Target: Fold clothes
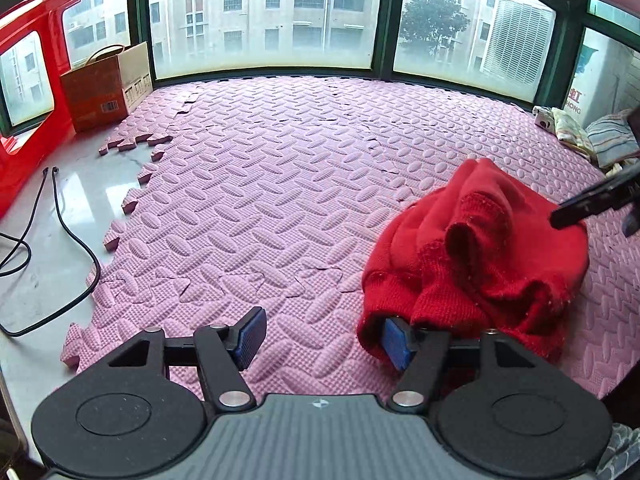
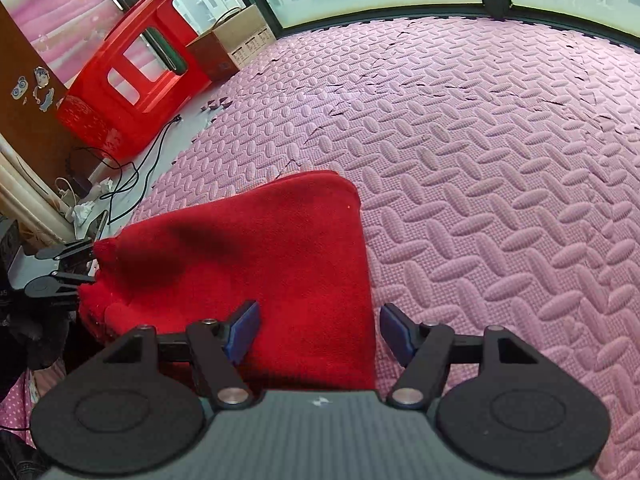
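Pink foam mat (image 1: 280, 184) under wide windows. The red sweater (image 1: 480, 256) sits bunched at the mat's right. The left gripper (image 1: 324, 340) gapes, its right finger under the hem; the right gripper (image 2: 318, 334) hangs spread above its smooth flank.

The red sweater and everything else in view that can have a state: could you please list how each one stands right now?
red sweater: bunched on the mat, not neatly folded
left hand-held gripper: open, right finger tucked under the sweater's edge
right hand-held gripper: open, over the sweater's edge
cardboard box: top open
foam mat: laid flat, tiles missing at the left edge
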Motion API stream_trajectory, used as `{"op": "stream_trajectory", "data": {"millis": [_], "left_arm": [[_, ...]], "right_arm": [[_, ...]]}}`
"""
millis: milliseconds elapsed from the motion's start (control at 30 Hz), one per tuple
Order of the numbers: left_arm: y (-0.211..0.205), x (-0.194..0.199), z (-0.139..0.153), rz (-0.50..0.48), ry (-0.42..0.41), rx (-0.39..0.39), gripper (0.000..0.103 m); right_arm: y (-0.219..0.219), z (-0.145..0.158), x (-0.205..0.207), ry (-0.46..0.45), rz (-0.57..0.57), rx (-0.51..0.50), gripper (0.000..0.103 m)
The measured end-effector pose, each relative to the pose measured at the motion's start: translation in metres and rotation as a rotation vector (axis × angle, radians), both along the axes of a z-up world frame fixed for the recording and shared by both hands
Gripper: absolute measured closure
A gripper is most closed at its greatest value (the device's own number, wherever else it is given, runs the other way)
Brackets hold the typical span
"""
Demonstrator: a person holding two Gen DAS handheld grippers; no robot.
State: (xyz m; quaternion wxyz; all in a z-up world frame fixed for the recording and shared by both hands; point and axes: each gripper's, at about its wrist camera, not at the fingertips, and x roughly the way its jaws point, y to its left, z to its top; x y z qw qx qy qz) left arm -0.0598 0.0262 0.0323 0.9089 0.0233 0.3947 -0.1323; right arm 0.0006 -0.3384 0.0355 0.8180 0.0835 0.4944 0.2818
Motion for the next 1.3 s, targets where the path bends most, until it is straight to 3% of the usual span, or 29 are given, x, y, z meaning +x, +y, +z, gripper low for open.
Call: {"op": "stream_trajectory", "data": {"millis": [167, 400, 467, 667, 767, 900, 1133, 1300], "left_arm": [[-0.004, 0.034, 0.002, -0.015, 0.004, -0.004, 0.034], [0.005, 0.042, 0.011, 0.021, -0.014, -0.013, 0.007], [0.01, 0.037, 0.016, 0.044, -0.042, -0.036, 0.0], [0.024, 0.021, 0.036, 0.088, -0.098, -0.144, 0.0], [0.024, 0.019, 0.045, 0.115, -0.107, -0.179, 0.0], [0.013, 0.017, 0.056, 0.094, -0.103, -0.244, 0.0], [-0.025, 0.018, 0.051, 0.034, -0.087, -0.253, 0.0], [-0.034, 0.028, 0.034, 0.068, -0.047, -0.221, 0.0]], "right_arm": [[-0.004, 0.002, -0.043, -0.033, -0.081, 0.009, 0.035], [0.0, 0.025, -0.046, -0.197, -0.13, -0.049, 0.034], [0.008, 0.028, -0.038, -0.231, -0.131, -0.063, 0.028], [0.035, 0.023, -0.015, -0.257, -0.141, -0.048, 0.022], [0.052, 0.02, -0.008, -0.264, -0.14, -0.037, 0.015], [0.077, 0.018, -0.007, -0.305, -0.127, -0.083, 0.011], [0.102, 0.015, -0.008, -0.328, -0.125, -0.094, 0.006], [0.111, 0.006, -0.003, -0.298, -0.14, -0.101, 0.005]]}}
